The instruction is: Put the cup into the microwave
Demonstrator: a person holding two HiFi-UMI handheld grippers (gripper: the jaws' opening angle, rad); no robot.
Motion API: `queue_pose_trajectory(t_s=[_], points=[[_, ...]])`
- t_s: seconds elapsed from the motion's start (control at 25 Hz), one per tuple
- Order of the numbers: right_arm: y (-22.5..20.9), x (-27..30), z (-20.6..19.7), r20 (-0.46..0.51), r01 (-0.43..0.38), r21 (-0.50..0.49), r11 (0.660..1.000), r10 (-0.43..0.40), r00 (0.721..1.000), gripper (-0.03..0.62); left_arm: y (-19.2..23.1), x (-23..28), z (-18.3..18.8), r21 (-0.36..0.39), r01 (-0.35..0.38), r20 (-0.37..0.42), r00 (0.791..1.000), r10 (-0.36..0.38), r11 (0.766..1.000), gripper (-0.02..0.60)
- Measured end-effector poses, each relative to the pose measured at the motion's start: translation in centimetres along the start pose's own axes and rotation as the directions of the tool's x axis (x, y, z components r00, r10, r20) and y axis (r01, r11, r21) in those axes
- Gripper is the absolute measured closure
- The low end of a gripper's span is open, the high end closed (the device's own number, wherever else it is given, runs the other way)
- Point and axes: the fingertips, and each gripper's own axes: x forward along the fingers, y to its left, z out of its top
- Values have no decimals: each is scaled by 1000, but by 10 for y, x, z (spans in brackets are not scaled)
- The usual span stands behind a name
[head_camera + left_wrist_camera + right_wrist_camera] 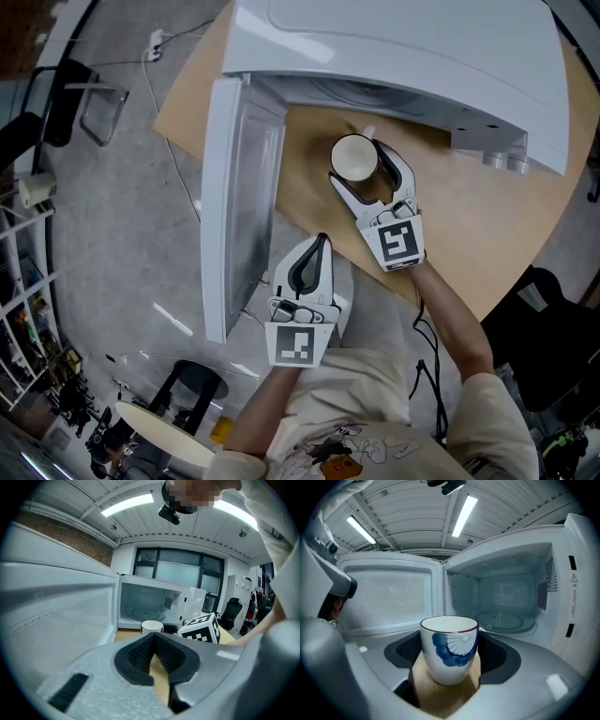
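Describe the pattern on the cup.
White cup with a blue flower and dark rim; right gripper view.

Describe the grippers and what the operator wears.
Both grippers, left gripper and right gripper, are light grey plastic with wide curved jaws and black ribbed pads. Each carries a white cube with black square markers. A black cable trails along the right arm. The person wears a cream short-sleeved shirt with a front print.
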Motion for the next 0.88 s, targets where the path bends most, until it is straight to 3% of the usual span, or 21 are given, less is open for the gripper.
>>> queue_pose_trajectory(t_s=[0.16,0.36,0.52,0.88], points=[[-3,-4,12,18,13,-2,1000,-13,1000,214,-3,0,2,2,9,0,1000,-9,1000,577],[-14,-5,49,110,24,-70,997,-16,994,214,-7,1,9,4,19,12,1000,-19,1000,577],[-30,1,74,148,53,-47,997,-46,988,214,-11,4,21,8,27,35,999,-27,1000,577],[-82,33,87,111,151,-7,989,-149,983,215,-2,6,39,10,15,61,998,-15,1000,577]])
